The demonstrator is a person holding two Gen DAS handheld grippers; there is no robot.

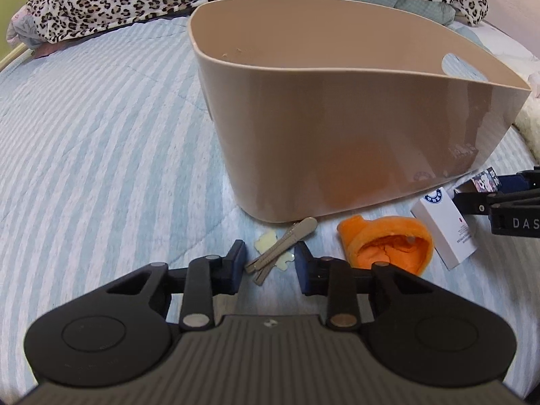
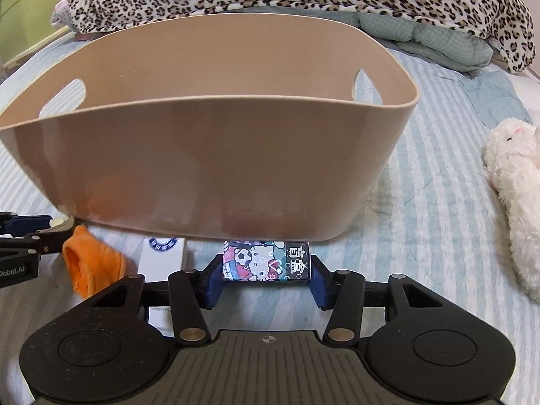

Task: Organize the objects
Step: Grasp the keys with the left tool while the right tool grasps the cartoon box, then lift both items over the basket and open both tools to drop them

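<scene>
Right gripper (image 2: 266, 275) fingers clamp the colourful cartoon-printed box (image 2: 266, 261); left gripper (image 1: 270, 263) fingers straddle the grey metal clip (image 1: 281, 244) (not yet pinching), near the beige plastic basket (image 1: 354, 141).

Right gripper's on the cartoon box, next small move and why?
Probably lift the cartoon box straight up: the right gripper has its pads against both ends, and the beige bin stands directly behind with its rim well above the box.

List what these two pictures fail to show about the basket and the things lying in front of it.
- Basket floor: both views, hidden by its near wall.
- White box: right wrist view, lower part behind the right gripper.
- Cream piece: left wrist view, partly under the grey tool, unidentifiable.
</scene>
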